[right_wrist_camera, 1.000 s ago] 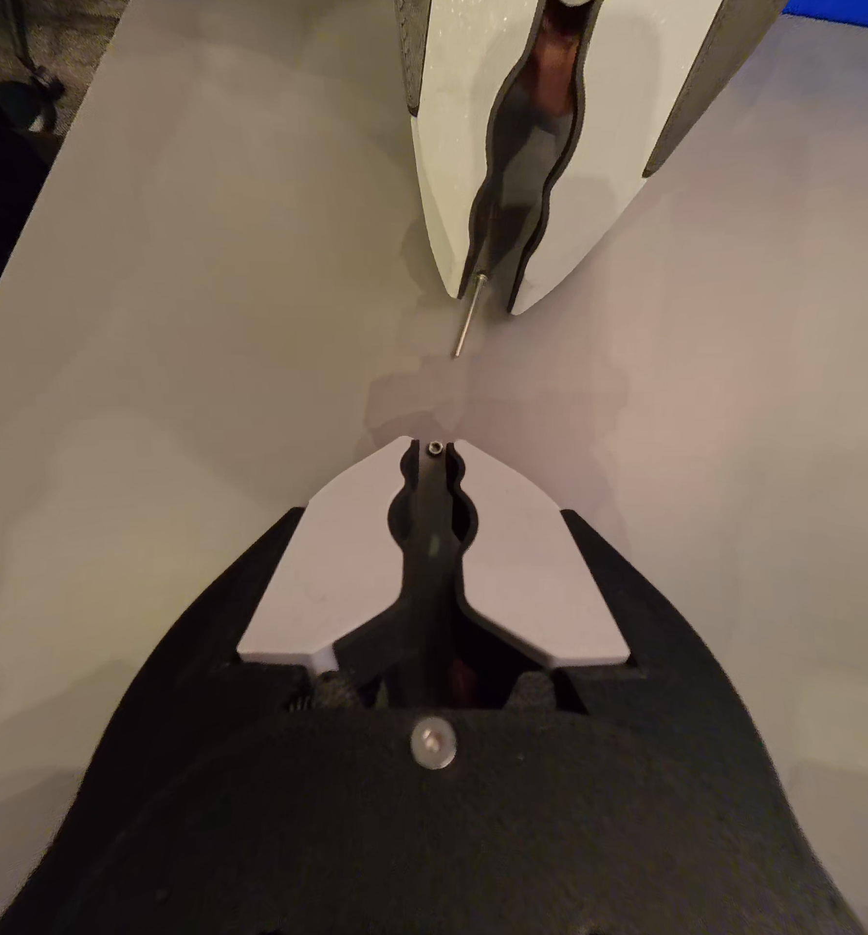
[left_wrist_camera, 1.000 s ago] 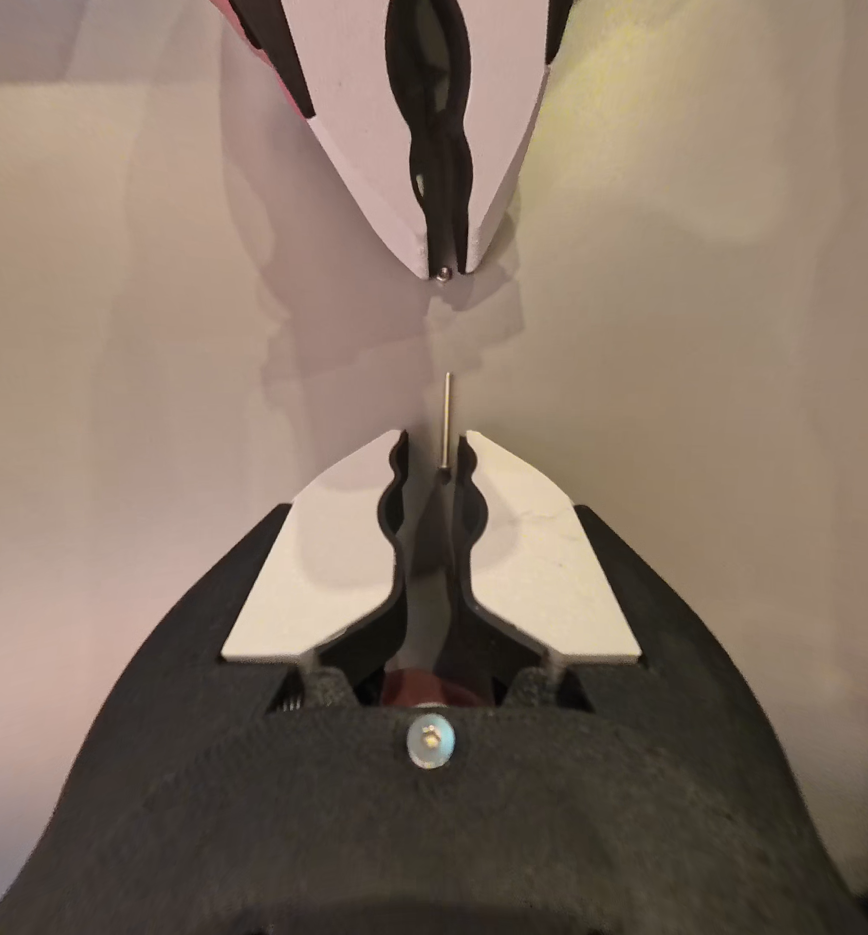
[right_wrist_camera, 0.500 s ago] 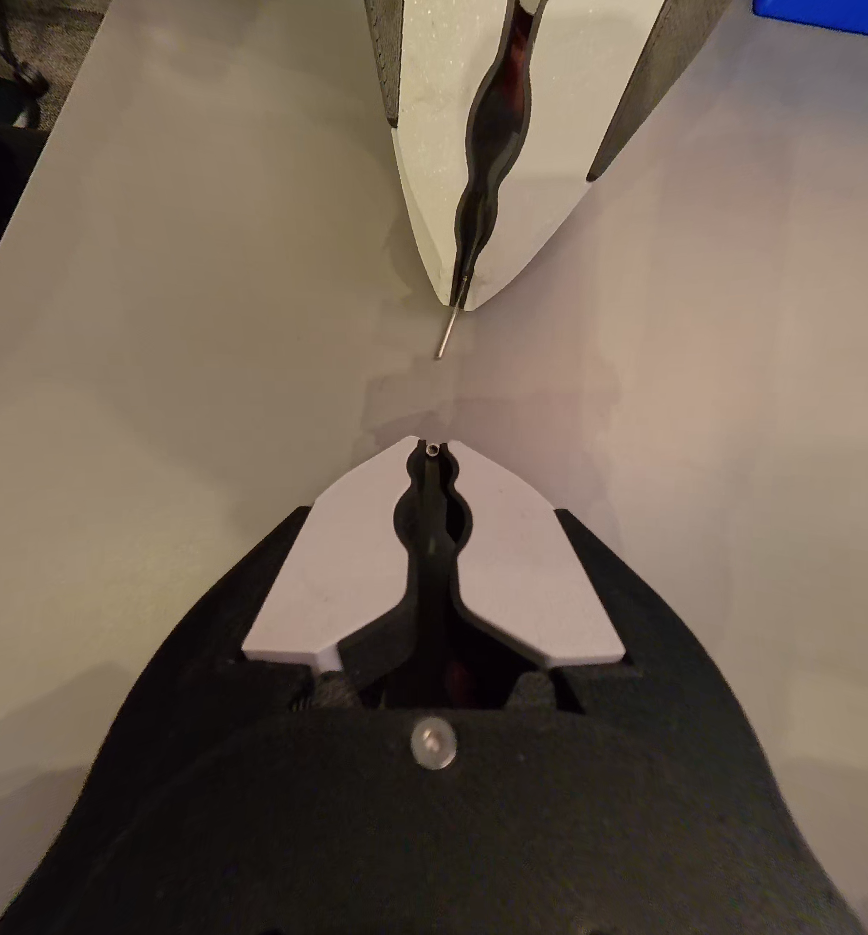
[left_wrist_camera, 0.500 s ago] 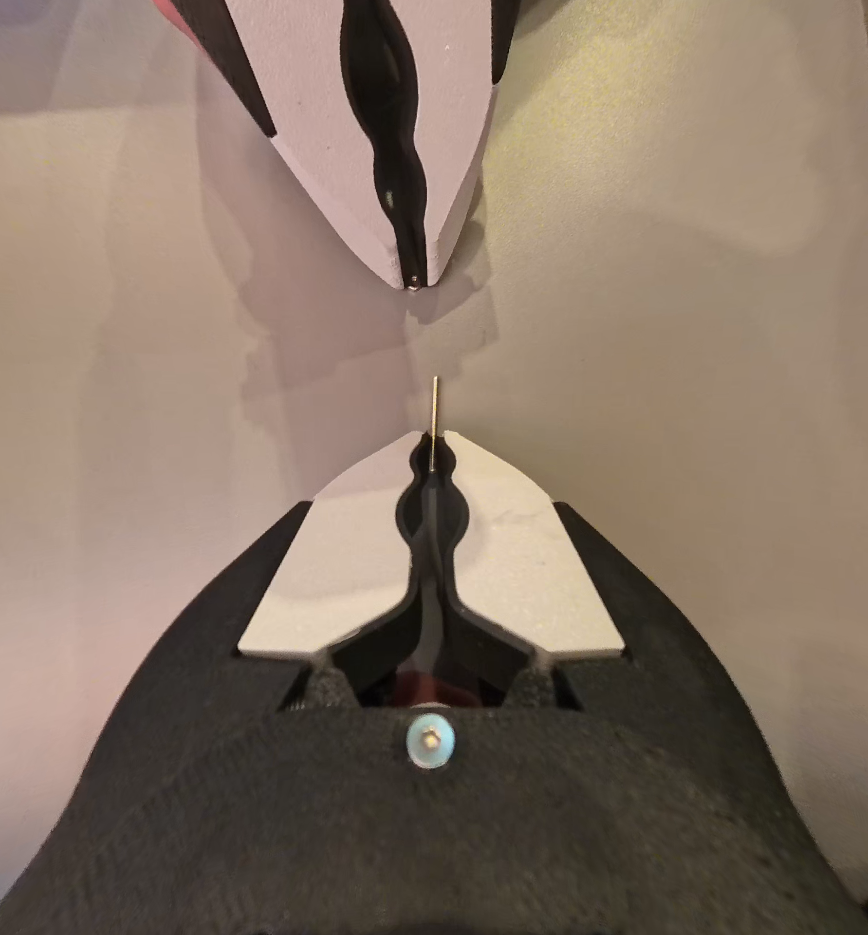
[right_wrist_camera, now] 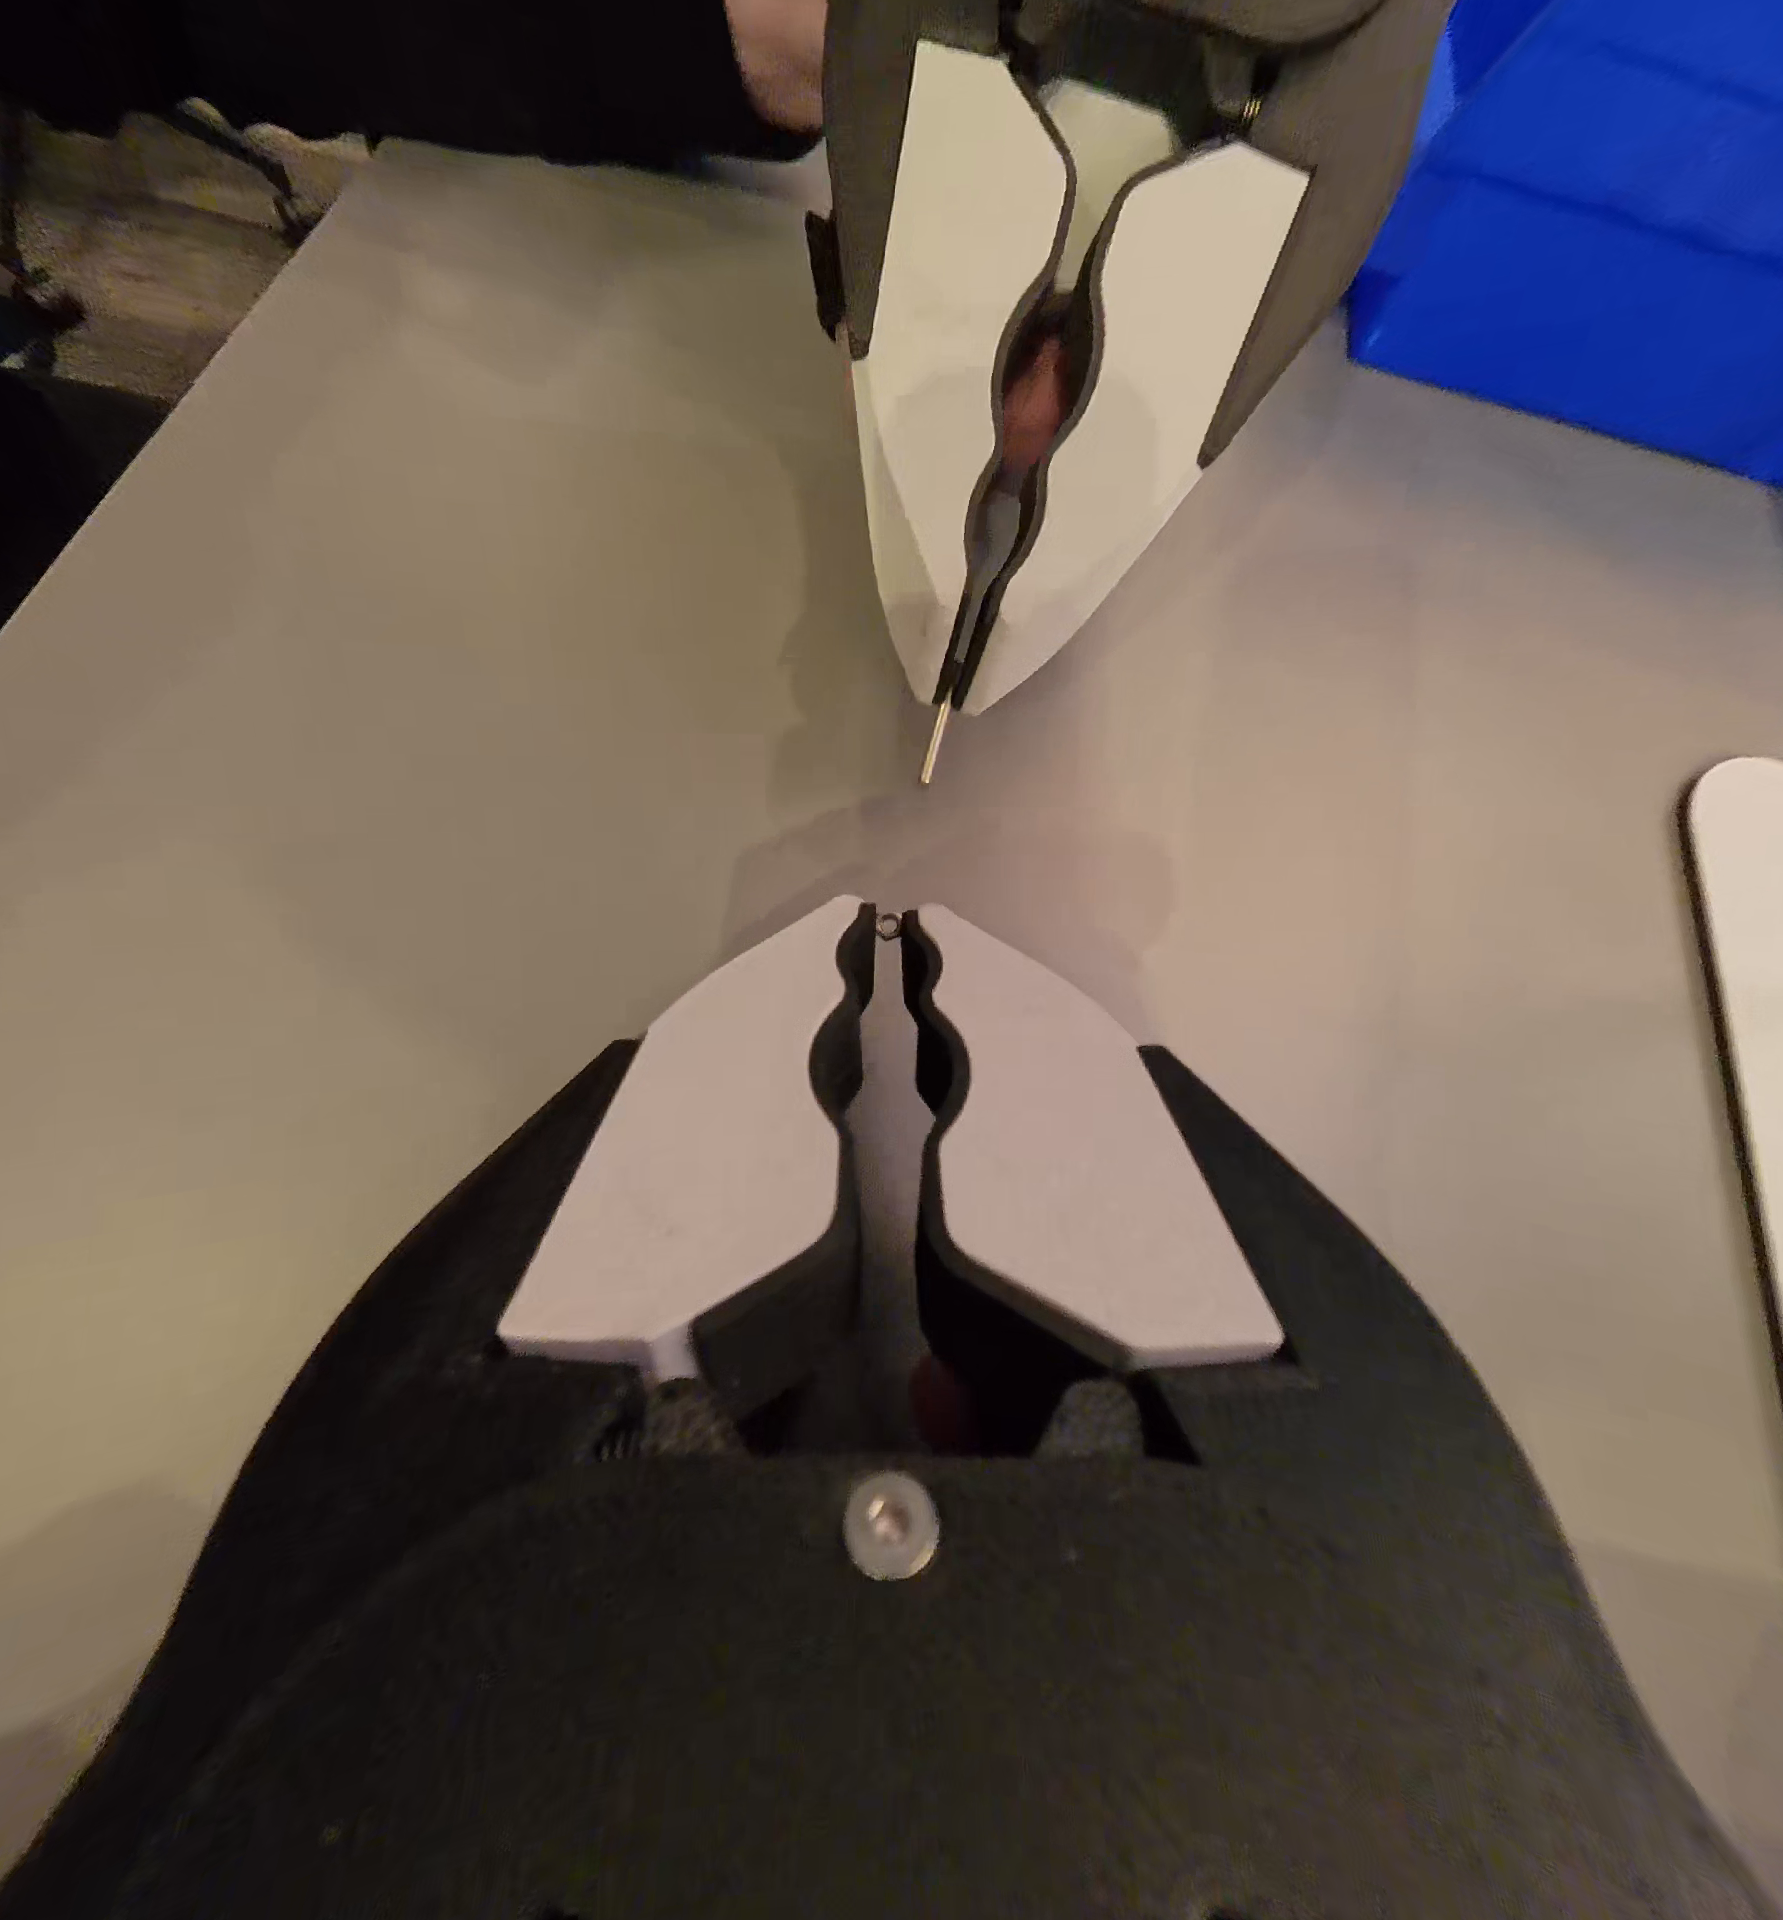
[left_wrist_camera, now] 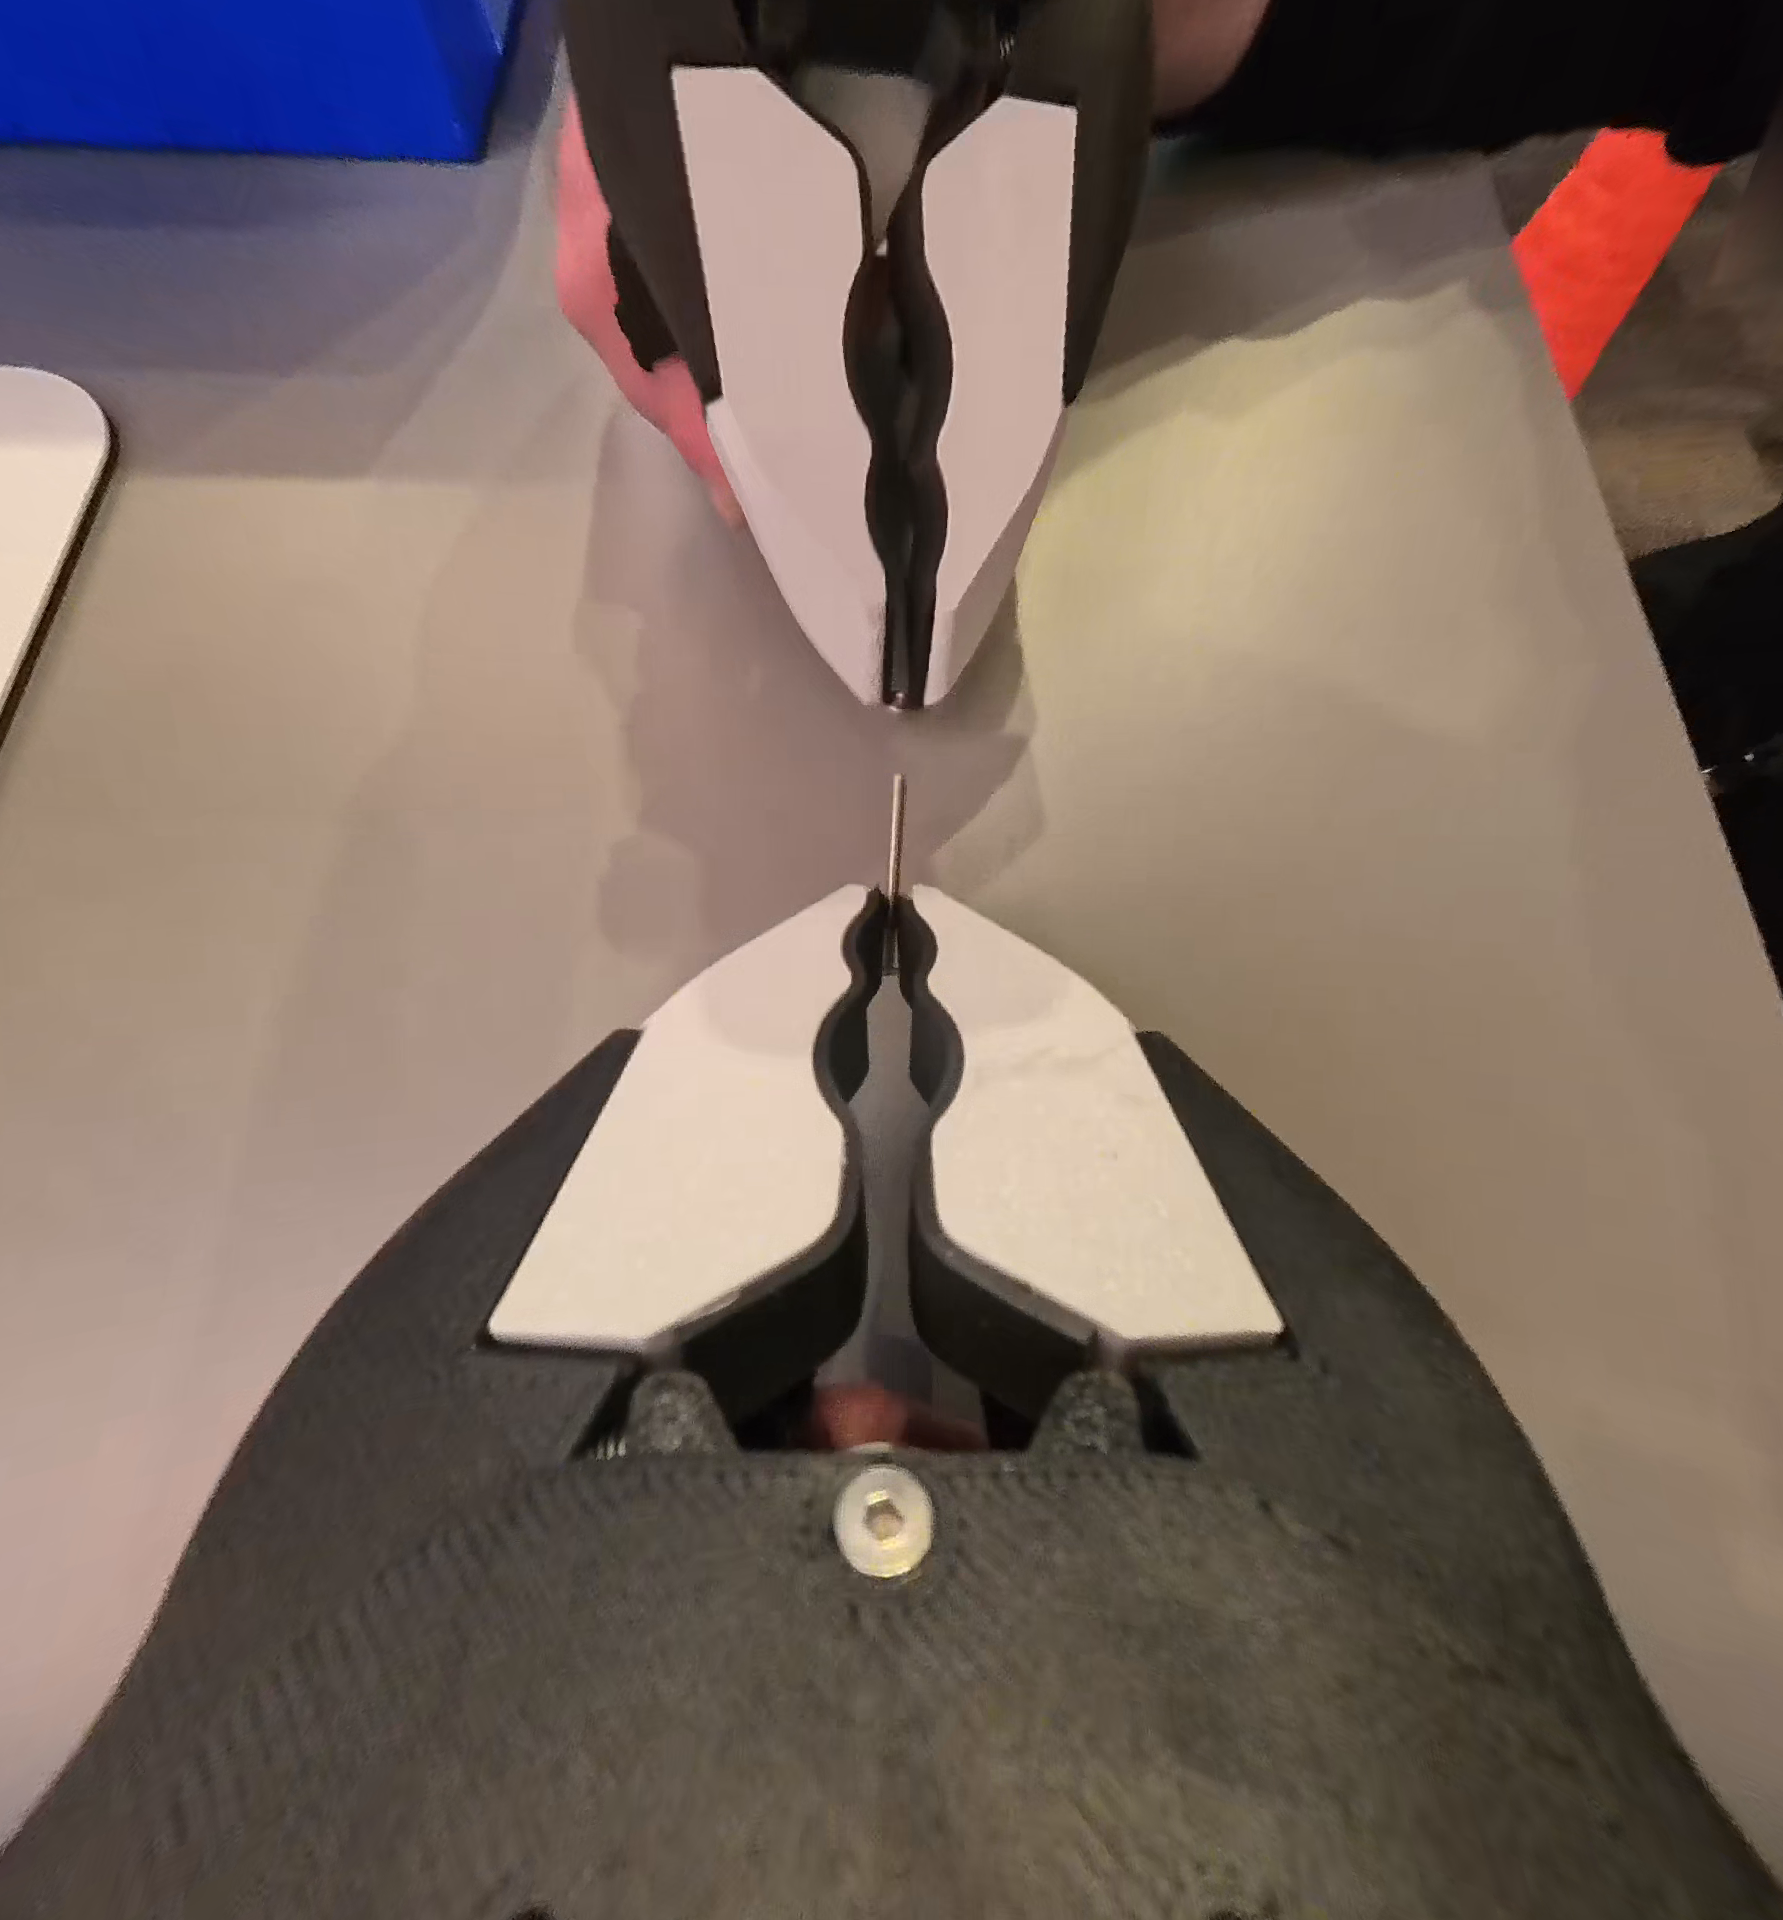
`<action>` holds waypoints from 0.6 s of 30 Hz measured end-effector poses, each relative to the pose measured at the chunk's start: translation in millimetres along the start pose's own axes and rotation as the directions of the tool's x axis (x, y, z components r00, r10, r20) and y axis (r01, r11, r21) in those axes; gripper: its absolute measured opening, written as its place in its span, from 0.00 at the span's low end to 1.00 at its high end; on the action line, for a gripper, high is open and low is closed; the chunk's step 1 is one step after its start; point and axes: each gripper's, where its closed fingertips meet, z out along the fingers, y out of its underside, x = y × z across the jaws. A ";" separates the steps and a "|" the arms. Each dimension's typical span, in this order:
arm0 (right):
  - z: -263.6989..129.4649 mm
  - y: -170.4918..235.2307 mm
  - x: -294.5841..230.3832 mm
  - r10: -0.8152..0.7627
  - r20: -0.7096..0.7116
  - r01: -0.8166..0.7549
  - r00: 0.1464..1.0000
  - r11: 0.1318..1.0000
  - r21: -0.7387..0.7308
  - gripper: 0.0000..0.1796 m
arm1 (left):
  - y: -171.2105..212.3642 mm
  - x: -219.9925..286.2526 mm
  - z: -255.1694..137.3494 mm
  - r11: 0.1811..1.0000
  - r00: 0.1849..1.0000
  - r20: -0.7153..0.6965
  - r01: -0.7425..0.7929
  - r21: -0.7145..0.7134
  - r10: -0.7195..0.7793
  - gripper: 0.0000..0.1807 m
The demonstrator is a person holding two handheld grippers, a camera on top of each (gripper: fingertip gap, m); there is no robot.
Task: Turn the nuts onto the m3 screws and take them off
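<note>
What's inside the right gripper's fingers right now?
A small nut sits pinched at the very tips of the right gripper, hole facing the screw held opposite by the left gripper. Behind the nut the gap looks empty.

Workbench setting, likely a lab or workshop station.

We note a plain grey table (left_wrist_camera: 1282, 831) with a bare, matte top and a straight edge, beyond which we see a dark, mottled floor (right_wrist_camera: 139, 301) and what look like thin black legs of some stand or chair. A bright blue plastic bin (right_wrist_camera: 1614, 260) sits at one corner of the table, the stackable kind used for small parts. A white board with rounded corners and a dark edge (right_wrist_camera: 1780, 1143) lies flat on the table. An orange shape (left_wrist_camera: 1604, 260) shows past the table's far side; we cannot tell what it is. Lighting is dim and warm. Nothing domestic is in view.
</note>
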 end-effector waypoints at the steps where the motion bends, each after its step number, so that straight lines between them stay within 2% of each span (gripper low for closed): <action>1: -0.9 -2.6 1.1 -0.015 -0.014 0.015 1.000 1.000 0.015 0.03 | -0.7 0.8 -0.8 1.000 1.000 -0.007 0.007 0.014 -0.007 0.01; 6: -10.5 -25.9 4.5 -0.061 -0.083 0.072 0.995 0.989 0.132 0.03 | -12.2 1.6 -4.9 0.993 0.998 -0.046 0.038 0.111 -0.033 0.01; 14: -34.2 -69.1 6.6 -0.038 -0.149 0.092 0.988 0.924 0.372 0.03 | -45.2 10.7 -15.9 0.943 0.988 -0.148 0.092 0.319 -0.046 0.01; 18: -40.3 -73.6 6.5 -0.037 -0.156 0.098 0.987 0.910 0.404 0.03 | -57.9 12.3 -23.0 0.908 0.982 -0.181 0.120 0.401 -0.050 0.01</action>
